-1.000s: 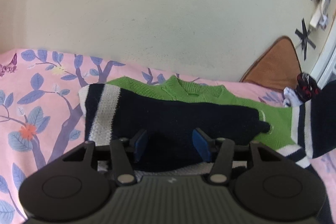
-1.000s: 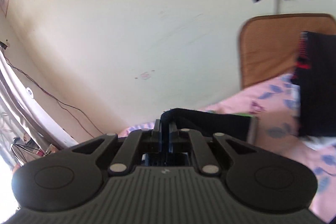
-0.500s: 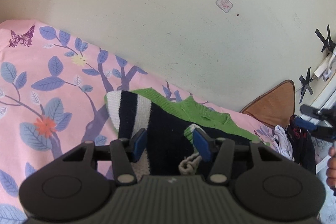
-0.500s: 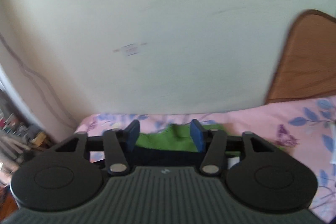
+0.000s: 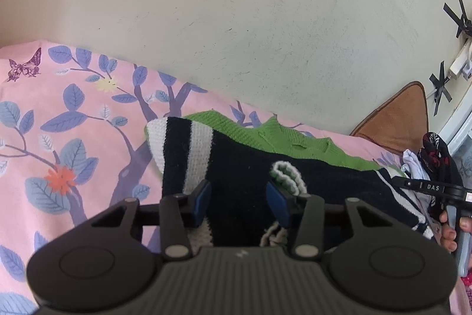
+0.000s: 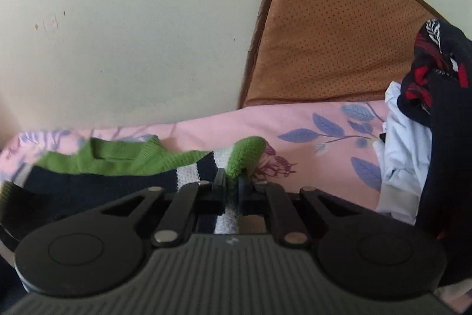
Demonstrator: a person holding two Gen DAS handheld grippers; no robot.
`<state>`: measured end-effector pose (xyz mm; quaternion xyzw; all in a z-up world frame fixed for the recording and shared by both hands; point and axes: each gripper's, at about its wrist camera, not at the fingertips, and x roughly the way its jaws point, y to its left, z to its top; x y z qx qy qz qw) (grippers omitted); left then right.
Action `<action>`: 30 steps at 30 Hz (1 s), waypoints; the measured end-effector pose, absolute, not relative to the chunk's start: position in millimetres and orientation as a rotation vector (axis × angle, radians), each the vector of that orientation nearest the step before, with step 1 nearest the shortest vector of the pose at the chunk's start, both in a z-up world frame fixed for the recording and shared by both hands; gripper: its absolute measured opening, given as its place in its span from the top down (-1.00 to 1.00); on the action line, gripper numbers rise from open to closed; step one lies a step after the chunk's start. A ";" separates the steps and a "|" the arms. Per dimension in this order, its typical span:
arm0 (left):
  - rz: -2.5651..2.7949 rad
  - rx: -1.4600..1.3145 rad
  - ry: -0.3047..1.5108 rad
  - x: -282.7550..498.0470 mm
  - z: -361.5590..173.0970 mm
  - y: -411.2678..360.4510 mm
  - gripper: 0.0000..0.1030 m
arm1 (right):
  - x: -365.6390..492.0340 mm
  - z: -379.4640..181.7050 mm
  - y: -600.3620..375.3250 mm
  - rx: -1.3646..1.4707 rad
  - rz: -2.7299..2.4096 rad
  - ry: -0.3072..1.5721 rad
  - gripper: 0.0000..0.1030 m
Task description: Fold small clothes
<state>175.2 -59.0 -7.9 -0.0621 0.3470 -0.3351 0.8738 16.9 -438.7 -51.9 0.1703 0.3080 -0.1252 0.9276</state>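
Observation:
A small knitted sweater [image 5: 244,167], green at the collar with navy and white stripes, lies partly folded on the pink floral bedsheet [image 5: 59,114]. My left gripper [image 5: 239,204] is open just above its navy part, holding nothing; a green-white cuff [image 5: 287,174] curls beside the right finger. In the right wrist view the same sweater [image 6: 124,167] lies to the left, and my right gripper [image 6: 233,185] is shut on its green sleeve end [image 6: 246,152]. The right gripper's handle and a hand also show in the left wrist view [image 5: 442,197].
A brown perforated cushion [image 6: 330,34] leans on the cream wall behind the bed. A pile of other clothes, dark with red print [image 6: 436,73] and pale blue [image 6: 404,143], lies at the right. Black tape crosses mark the wall [image 5: 441,84].
The right gripper let go of the dark sleeve, opened, then dropped lower and to the right and shut on the green sleeve end. The left gripper stayed open and shifted slightly over the sweater.

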 end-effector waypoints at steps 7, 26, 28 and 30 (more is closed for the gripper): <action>-0.689 -0.276 0.716 185.2 1.3 -34.3 0.12 | -12.3 -37.0 -424.0 0.332 -0.346 0.497 0.19; -0.677 -0.385 0.756 201.8 0.4 -11.0 0.10 | 66.3 -29.8 -226.7 0.140 0.462 0.611 0.74; -0.683 -0.375 0.754 201.0 0.3 -13.0 0.09 | 57.4 -23.5 -228.8 0.214 0.558 0.589 0.74; -0.687 -0.352 0.750 198.5 0.8 -15.6 0.08 | 50.4 -23.3 -217.9 0.191 0.645 0.586 0.71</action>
